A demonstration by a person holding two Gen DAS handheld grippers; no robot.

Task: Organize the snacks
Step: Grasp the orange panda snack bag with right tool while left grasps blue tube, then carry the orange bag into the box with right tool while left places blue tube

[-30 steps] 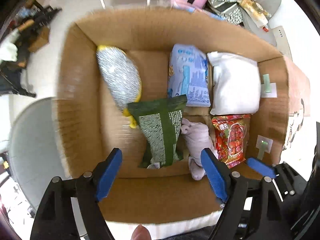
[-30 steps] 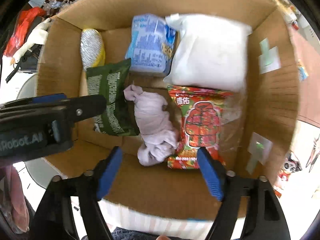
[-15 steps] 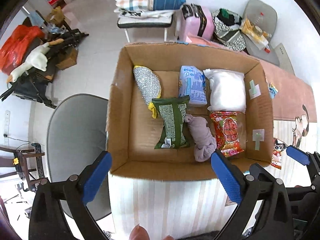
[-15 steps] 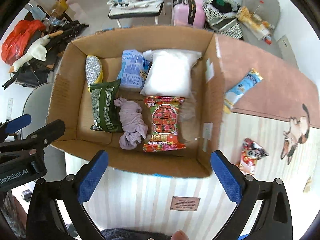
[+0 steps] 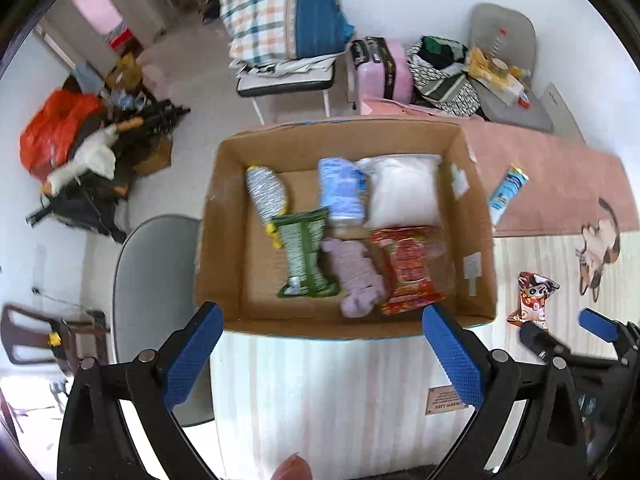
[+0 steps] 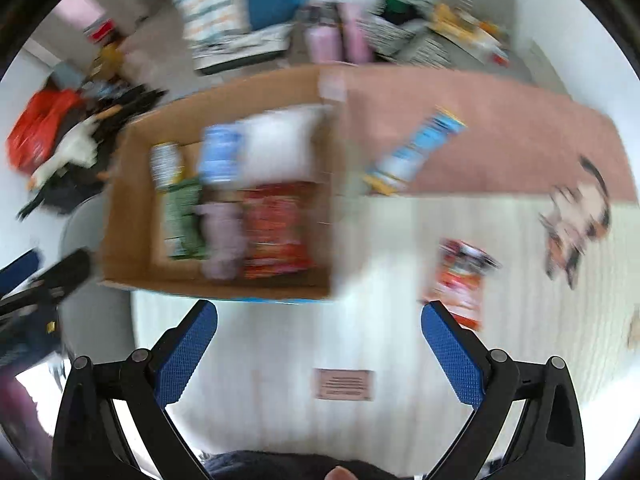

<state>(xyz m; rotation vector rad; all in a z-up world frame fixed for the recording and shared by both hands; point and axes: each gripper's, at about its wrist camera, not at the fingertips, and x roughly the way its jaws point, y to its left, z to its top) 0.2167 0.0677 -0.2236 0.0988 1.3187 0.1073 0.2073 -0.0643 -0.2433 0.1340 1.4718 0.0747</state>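
A cardboard box [image 5: 224, 224] stands at the table's left end, holding a silver-yellow bag [image 5: 266, 192], a green packet [image 5: 306, 252], a blue packet [image 5: 340, 192], a white bag [image 5: 402, 194], a lilac pouch [image 5: 358, 278] and a red snack bag [image 5: 410, 272]. Outside it lie a blue snack stick [image 5: 506, 192] and a red-brown snack packet [image 5: 532, 300]. My left gripper [image 5: 320, 354] hangs open and empty, pulled back in front of the box. My right gripper [image 6: 318, 354] is open and empty too, above the striped cloth; its view is blurred, with the box [image 6: 132, 208], blue stick [image 6: 416, 152] and red packet [image 6: 460, 280] ahead.
The table carries a striped cloth [image 5: 320, 392] and a pink cloth [image 5: 540, 168]. A grey chair [image 5: 156, 288] stands left of the box. Beyond are a pink suitcase [image 5: 382, 72], a folded plaid blanket on a seat [image 5: 276, 28] and floor clutter [image 5: 88, 148].
Both grippers have drawn up and back out of the box, which now looks smaller. The right gripper swings rightward, bringing the two loose snacks on the table into view.
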